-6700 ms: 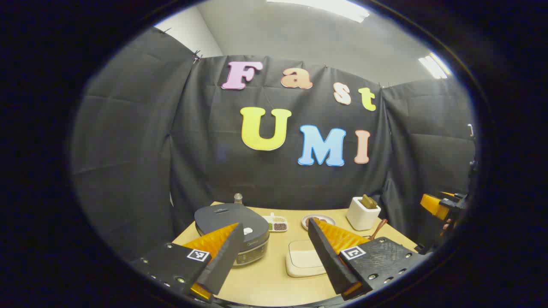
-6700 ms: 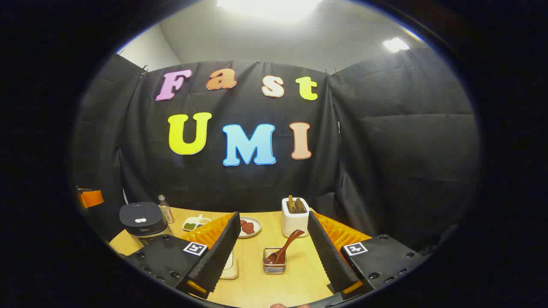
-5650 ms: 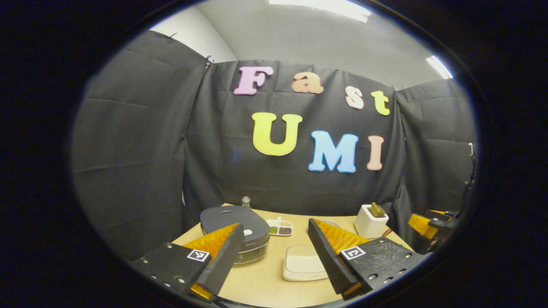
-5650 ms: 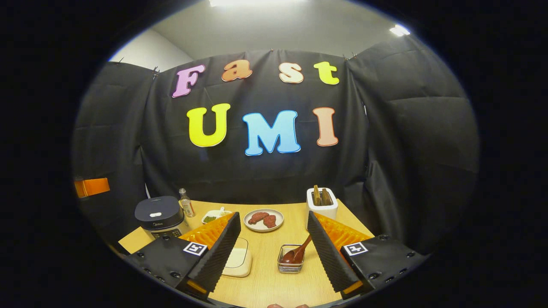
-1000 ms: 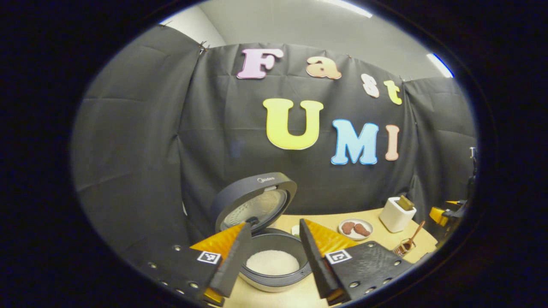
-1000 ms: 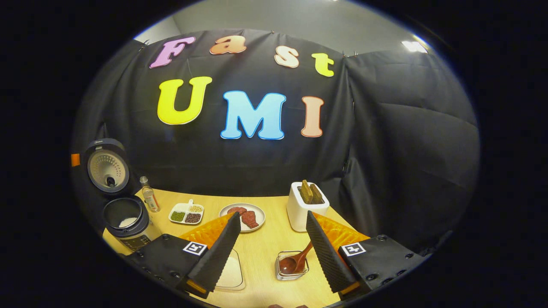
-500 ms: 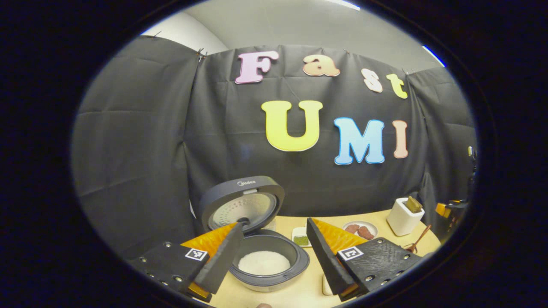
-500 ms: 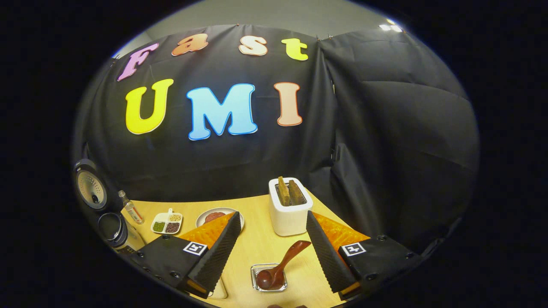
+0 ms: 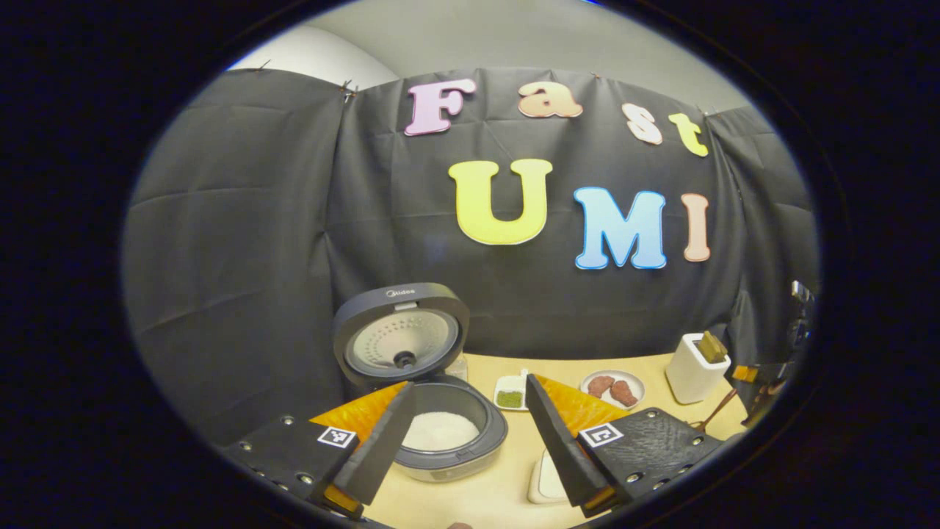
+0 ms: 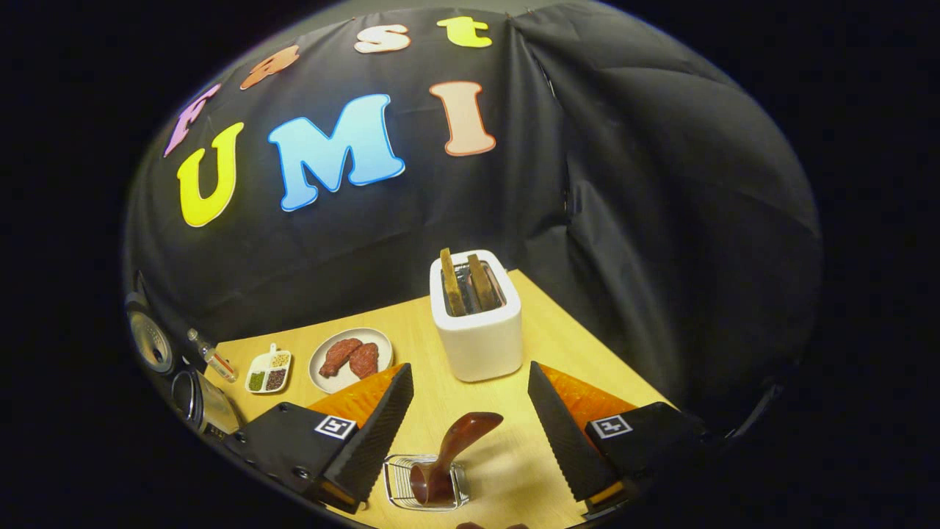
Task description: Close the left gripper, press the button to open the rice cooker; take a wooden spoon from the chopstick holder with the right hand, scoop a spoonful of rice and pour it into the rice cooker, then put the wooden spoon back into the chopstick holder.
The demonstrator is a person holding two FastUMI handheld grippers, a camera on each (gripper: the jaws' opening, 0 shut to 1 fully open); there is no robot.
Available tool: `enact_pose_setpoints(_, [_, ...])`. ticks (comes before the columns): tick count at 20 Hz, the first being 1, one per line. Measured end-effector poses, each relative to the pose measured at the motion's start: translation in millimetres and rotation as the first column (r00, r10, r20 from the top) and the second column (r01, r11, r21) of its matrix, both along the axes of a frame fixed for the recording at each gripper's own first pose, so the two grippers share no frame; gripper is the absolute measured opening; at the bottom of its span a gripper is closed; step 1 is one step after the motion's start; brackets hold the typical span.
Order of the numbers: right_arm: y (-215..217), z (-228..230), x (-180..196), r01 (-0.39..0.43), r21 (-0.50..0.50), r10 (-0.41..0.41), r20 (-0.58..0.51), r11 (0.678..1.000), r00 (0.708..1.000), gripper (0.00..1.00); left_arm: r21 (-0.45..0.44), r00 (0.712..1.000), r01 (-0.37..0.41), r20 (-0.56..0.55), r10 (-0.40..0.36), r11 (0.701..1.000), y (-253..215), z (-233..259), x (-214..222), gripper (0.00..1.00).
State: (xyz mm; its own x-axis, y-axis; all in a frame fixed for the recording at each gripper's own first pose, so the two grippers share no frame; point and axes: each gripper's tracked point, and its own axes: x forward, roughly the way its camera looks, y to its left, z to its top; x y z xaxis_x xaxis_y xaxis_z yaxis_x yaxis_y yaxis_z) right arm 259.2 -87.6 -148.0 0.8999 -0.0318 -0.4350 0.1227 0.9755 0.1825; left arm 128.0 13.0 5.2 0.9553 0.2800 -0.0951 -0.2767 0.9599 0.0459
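Note:
The dark rice cooker [image 9: 448,459] stands with its lid [image 9: 400,334] up and white rice [image 9: 439,430] in the pot. My left gripper [image 9: 468,382] hovers open just in front of it, touching nothing. In the right gripper view the white chopstick holder [image 10: 477,330] holds two wooden handles [image 10: 459,283]. A dark wooden spoon [image 10: 452,448] leans in a small wire container [image 10: 400,485] in front of the holder. My right gripper [image 10: 470,367] is open above that spoon, its fingers apart from it on both sides. The cooker [image 10: 198,400] sits at the far left.
A plate with meat pieces [image 10: 351,358], a divided dish of grains [image 10: 268,371] and a small bottle [image 10: 209,355] lie along the table's back. A pale flat dish [image 9: 547,481] sits right of the cooker. The holder [image 9: 694,371] stands near the table's right edge by the black cloth wall.
The cooker lid, down in the earliest frames, now stands up. Over the last second the right gripper moved forward and tilted down toward the holder and spoon. The left gripper shifted slightly.

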Motion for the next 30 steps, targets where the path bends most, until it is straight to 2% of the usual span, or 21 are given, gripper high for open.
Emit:
enact_pose_setpoints(2, [4.9, -10.1, 6.9, -0.025, 0.066, 0.025, -0.013, 0.997, 1.000, 0.98, -0.040, 1.000, -0.019, -0.025, 0.018, 0.999, -9.1, -12.0, -7.3, 0.93])
enact_pose_setpoints(3, [6.3, -17.0, 9.4, -0.033, 0.078, 0.036, -0.027, 0.996, 0.999, 0.94, -0.046, 0.999, -0.032, -0.036, 0.030, 0.998, -10.8, -16.2, -10.5, 0.94])
enact_pose_setpoints(4, [4.8, -25.3, 8.8, -0.035, 0.077, 0.039, -0.045, 0.996, 0.998, 0.98, -0.045, 0.998, -0.045, -0.046, 0.043, 0.998, -13.0, -18.4, -12.8, 0.93])
enact_pose_setpoints(10, [14.4, -63.2, 5.3, -0.052, 0.152, 0.074, -0.138, 0.987, 0.988, 0.98, -0.017, 0.996, -0.055, -0.077, 0.053, 0.998, -29.0, -19.0, -22.1, 0.95])
enact_pose_setpoints(12, [24.0, -71.9, 5.1, -0.066, 0.185, 0.097, -0.162, 0.981, 0.982, 0.89, -0.022, 0.996, -0.050, -0.078, 0.048, 0.999, -33.5, -18.1, -21.3, 0.94])
enact_pose_setpoints(14, [30.7, -83.1, 2.8, -0.074, 0.201, 0.112, -0.184, 0.977, 0.976, 0.89, -0.022, 0.995, -0.038, -0.092, 0.036, 0.999, -37.9, -22.9, -18.5, 0.94])
enact_pose_setpoints(15, [34.9, -87.4, 2.2, -0.081, 0.218, 0.124, -0.191, 0.973, 0.974, 0.96, -0.022, 0.995, -0.034, -0.098, 0.032, 0.999, -37.9, -24.0, -16.9, 0.94])
enact_pose_setpoints(16, [38.9, -93.7, 3.7, -0.078, 0.234, 0.127, -0.201, 0.969, 0.971, 0.86, -0.027, 0.995, -0.025, -0.101, 0.022, 0.999, -40.3, -25.0, -17.3, 0.94])
enact_pose_setpoints(18, [47.3, -96.9, 5.9, -0.090, 0.270, 0.150, -0.209, 0.959, 0.966, 0.75, -0.031, 0.996, -0.011, -0.090, 0.008, 0.999, -45.3, -22.7, -19.8, 0.94])
enact_pose_setpoints(19, [48.7, -96.8, 4.9, -0.094, 0.281, 0.157, -0.211, 0.955, 0.965, 0.75, -0.028, 0.996, -0.006, -0.087, 0.004, 1.000, -46.2, -23.5, -21.6, 0.93])
enact_pose_setpoints(21, [45.0, -101.9, 10.7, -0.048, 0.275, 0.115, -0.236, 0.960, 0.965, 0.28, -0.024, 0.995, 0.009, -0.098, -0.012, 1.000, -46.5, -29.0, -25.2, 0.93])
enact_pose_setpoints(22, [47.6, -100.8, 11.9, -0.029, 0.292, 0.104, -0.245, 0.956, 0.964, 0.22, -0.025, 0.994, 0.015, -0.108, -0.018, 1.000, -43.9, -33.1, -28.2, 0.94])
enact_pose_setpoints(24, [47.2, -93.7, 4.9, 0.004, 0.295, 0.067, -0.232, 0.956, 0.970, 0.26, -0.043, 0.994, 0.020, -0.105, -0.024, 0.999, -35.6, -32.3, -27.9, 0.92])
enact_pose_setpoints(25, [47.9, -83.9, 3.9, -0.007, 0.283, 0.068, -0.204, 0.959, 0.977, 0.16, -0.057, 0.994, 0.033, -0.099, -0.039, 0.998, -33.2, -29.9, -26.0, 0.93])
enact_pose_setpoints(26, [51.2, -78.7, -1.7, -0.017, 0.260, 0.064, -0.175, 0.965, 0.983, 0.19, -0.061, 0.995, 0.042, -0.091, -0.047, 0.997, -27.7, -27.4, -25.2, 0.93])
enact_pose_setpoints(29, [56.3, -55.8, -11.0, -0.001, 0.235, 0.031, -0.126, 0.972, 0.991, 0.19, -0.041, 0.996, 0.062, -0.069, -0.065, 0.997, -2.7, -15.6, -25.9, 0.93])
enact_pose_setpoints(30, [58.5, -48.7, -14.1, -0.004, 0.217, 0.028, -0.111, 0.976, 0.993, 0.15, -0.043, 0.996, 0.064, -0.063, -0.067, 0.997, 6.2, -14.3, -28.3, 0.93])
